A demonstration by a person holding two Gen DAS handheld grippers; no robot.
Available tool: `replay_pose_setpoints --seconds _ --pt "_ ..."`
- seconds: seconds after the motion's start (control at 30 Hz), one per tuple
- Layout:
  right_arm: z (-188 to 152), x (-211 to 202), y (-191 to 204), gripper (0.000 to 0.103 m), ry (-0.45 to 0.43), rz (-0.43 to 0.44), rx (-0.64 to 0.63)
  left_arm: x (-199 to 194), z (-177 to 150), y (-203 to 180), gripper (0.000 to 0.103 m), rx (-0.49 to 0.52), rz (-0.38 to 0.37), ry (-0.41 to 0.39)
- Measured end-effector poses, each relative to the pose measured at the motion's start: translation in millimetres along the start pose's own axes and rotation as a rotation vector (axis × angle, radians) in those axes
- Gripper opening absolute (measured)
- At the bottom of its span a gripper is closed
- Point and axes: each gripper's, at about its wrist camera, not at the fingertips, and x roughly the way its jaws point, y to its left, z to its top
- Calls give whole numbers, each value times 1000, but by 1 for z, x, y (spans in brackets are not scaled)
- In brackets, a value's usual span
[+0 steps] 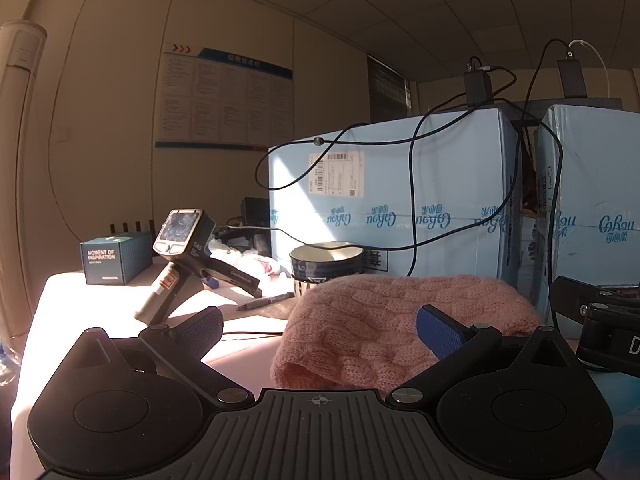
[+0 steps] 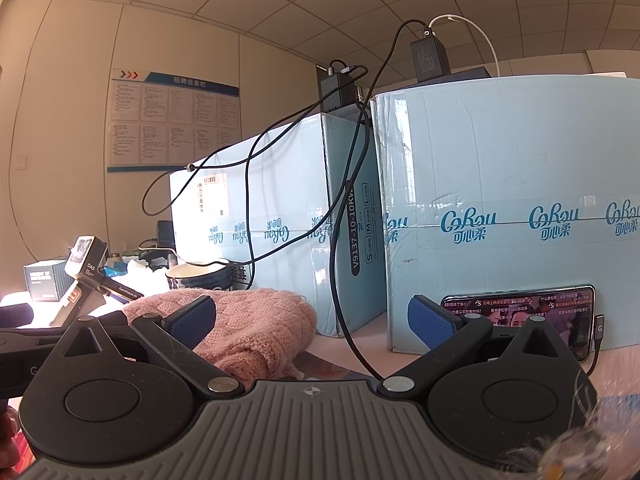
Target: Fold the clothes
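Pink cable-knit sweater (image 1: 384,320), bunched into a soft rounded heap, lies on the pale tabletop (image 1: 80,312) straight ahead of both our tools. Our left gripper (image 1: 320,330) has its two blue-padded fingers spread wide, holding nothing, with the heap lying between and just beyond them. Our right gripper (image 2: 312,318) is spread just as wide and also holds nothing; from its camera the same heap (image 2: 248,328) sits ahead and to the left, partly hidden by the left-hand finger pad (image 2: 192,316). Right behind the sweater stands a dark blue patterned ceramic bowl (image 1: 326,260), and behind that two large pale blue cardboard cartons (image 1: 400,200) printed with teal lettering form a wall across the back. Black power adapters (image 1: 478,86) sit on top of the cartons, and their thin black cables (image 1: 412,208) hang in loops down the carton faces toward the table, one dropping close to the sweater. A smartphone with a lit screen (image 2: 532,312) leans sideways against the right carton. To the left we see a spare grey handheld gripper device (image 1: 180,256) standing on the table, a black marker pen (image 1: 266,302) beside it, and a small dark blue printed box (image 1: 114,260) in strong sunlight.
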Motion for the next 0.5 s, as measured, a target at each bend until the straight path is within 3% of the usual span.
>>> replay_pose_setpoints --seconds 0.5 --pt "0 0 0 103 0 0 0 0 0 1 103 -1 1 6"
